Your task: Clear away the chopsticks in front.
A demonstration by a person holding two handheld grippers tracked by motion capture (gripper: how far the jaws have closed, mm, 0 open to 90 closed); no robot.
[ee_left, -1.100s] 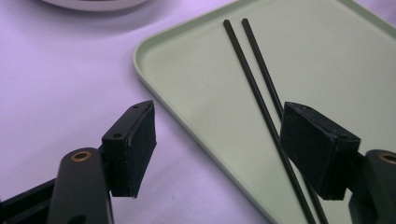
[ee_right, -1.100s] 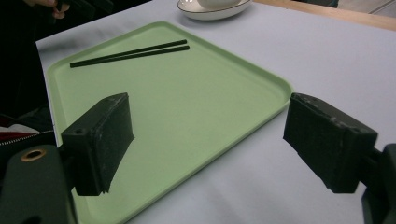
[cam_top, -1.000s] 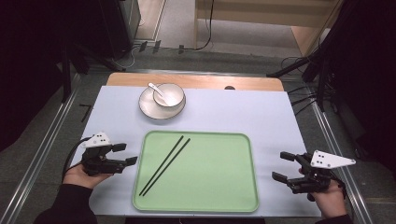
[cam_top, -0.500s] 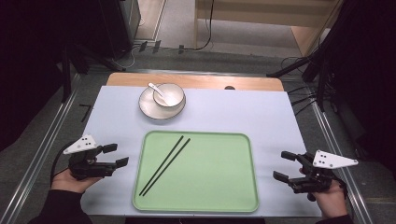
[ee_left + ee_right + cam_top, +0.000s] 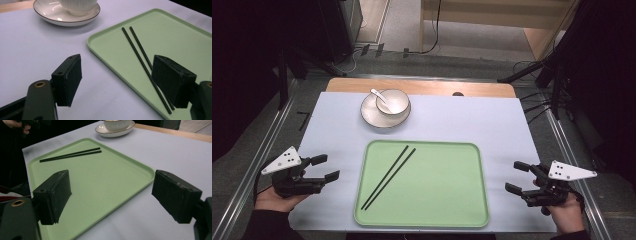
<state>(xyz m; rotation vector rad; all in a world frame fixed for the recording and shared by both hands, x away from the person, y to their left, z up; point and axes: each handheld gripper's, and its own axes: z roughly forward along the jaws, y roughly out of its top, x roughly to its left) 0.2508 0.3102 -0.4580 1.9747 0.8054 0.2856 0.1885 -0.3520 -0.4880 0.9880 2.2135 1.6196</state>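
Left claw (image 5: pixel 325 168) back; chopsticks (image 5: pixel 388 170) on tray (image 5: pixel 452 200).

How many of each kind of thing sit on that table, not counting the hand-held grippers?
Chopsticks: 2
Green tray: 1
Bowl: 1
Saucer: 1
Spoon: 1
Total: 6

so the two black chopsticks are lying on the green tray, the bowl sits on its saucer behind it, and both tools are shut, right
Not quite: both tools are open. The left tool and right tool hold their jaws wide apart with nothing between them, as each gripper view shows. The chopsticks, tray, bowl and saucer are as said.
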